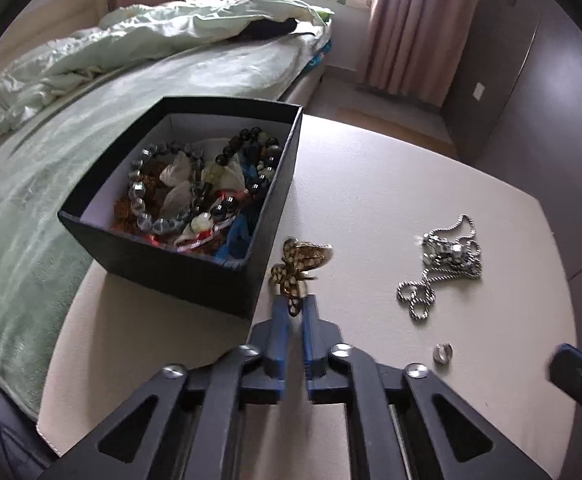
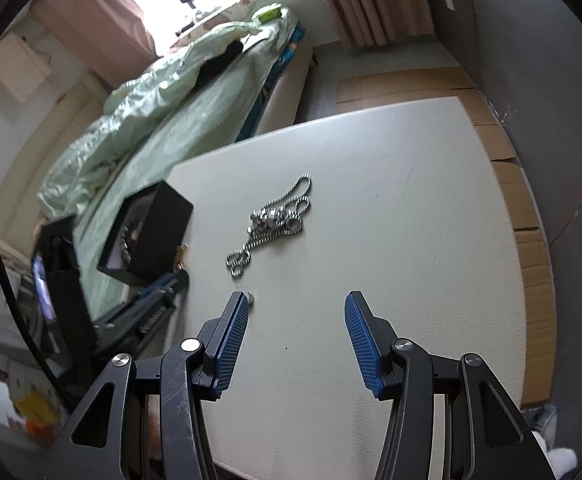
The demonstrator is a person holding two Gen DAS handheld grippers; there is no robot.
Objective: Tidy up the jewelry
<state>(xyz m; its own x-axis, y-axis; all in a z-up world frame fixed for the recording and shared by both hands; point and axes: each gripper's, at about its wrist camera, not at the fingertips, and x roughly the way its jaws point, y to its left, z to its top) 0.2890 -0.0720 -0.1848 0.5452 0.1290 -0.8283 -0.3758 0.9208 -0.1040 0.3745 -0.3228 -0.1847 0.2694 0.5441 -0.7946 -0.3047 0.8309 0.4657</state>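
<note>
My left gripper [image 1: 294,305] is shut on a gold butterfly brooch [image 1: 301,262] and holds it just above the table, beside the right wall of a black box [image 1: 275,200]. The box holds several bead bracelets [image 1: 163,192] and other jewelry. A silver chain necklace [image 1: 443,264] lies on the white table to the right; it also shows in the right wrist view [image 2: 279,220]. A small silver ring [image 1: 443,353] lies near the front. My right gripper [image 2: 297,312] is open and empty above the table, its left finger [image 2: 237,320] next to the ring [image 2: 251,297].
The white table [image 2: 391,220] ends at the bed [image 1: 91,120] on the left. The black box [image 2: 147,232] and the left gripper's body [image 2: 147,308] show at the left in the right wrist view. Cardboard [image 2: 531,260] covers the floor to the right.
</note>
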